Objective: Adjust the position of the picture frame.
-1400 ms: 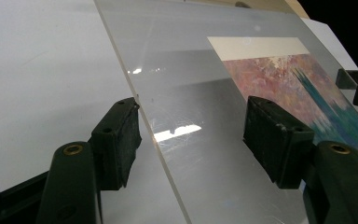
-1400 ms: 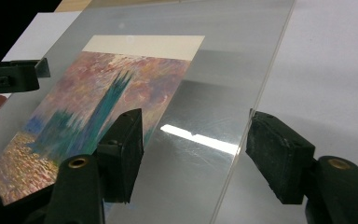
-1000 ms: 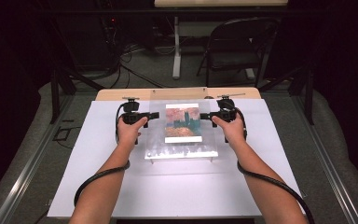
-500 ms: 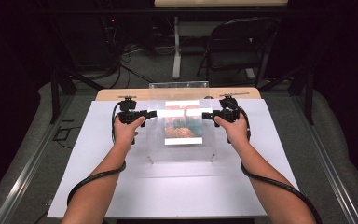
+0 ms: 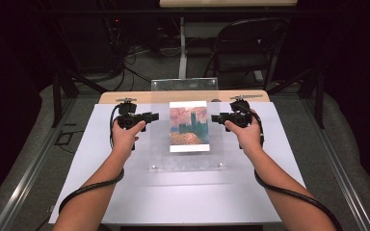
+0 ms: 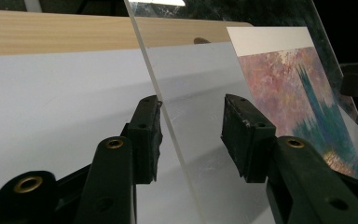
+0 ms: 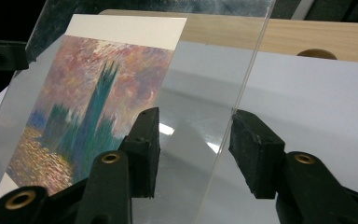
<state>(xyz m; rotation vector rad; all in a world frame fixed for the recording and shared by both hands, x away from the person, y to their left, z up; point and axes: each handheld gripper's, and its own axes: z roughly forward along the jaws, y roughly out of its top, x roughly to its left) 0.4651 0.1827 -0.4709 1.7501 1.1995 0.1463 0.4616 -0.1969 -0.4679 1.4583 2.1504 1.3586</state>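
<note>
A clear acrylic plate (image 5: 185,159) carries a print (image 5: 189,126) of a painted tower in pink, teal and orange. The plate stands tilted, its far edge raised above the white table top (image 5: 101,144). My left gripper (image 5: 151,115) straddles the plate's left edge and my right gripper (image 5: 217,117) its right edge. In the left gripper view (image 6: 191,126) the plate (image 6: 200,84) edge runs close by one pad while the other stands off. In the right gripper view (image 7: 196,140) the plate (image 7: 200,84) sits likewise. Both pairs of jaws have just been closing, with the plate between them.
A wooden strip (image 5: 125,97) borders the table's far edge. A black folding chair (image 5: 248,48) and a table leg (image 5: 183,45) stand behind it, with cables on the floor. Metal rails (image 5: 29,168) run along both sides of the table.
Both hands have moved up and away from the person. The plate's far edge has tipped up from near flat to a steep tilt. Both pairs of jaws stand narrower.
</note>
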